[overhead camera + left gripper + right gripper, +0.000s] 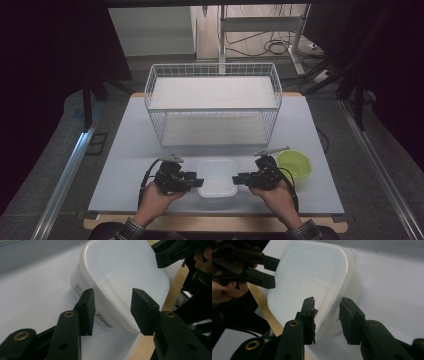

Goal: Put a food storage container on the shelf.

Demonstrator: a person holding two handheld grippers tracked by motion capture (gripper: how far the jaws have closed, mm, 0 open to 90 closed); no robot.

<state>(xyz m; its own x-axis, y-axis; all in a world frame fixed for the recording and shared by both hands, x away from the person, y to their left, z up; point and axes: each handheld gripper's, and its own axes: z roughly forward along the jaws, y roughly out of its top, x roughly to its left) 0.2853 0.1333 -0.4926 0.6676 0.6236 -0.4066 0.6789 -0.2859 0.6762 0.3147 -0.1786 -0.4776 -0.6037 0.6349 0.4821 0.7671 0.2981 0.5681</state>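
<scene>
White plastic container (217, 177): sitting at near edge of table (125, 165), between both grippers, rim uppermost. Left gripper (196, 180): jaws standing apart, straddling container's left rim, pads not seen pressing. Right gripper (239, 179): jaws standing apart, straddling right rim, contact unclear. Green lid (295, 163): lying just right of right gripper. Wire basket (213, 102): standing behind, mid-table.
</scene>
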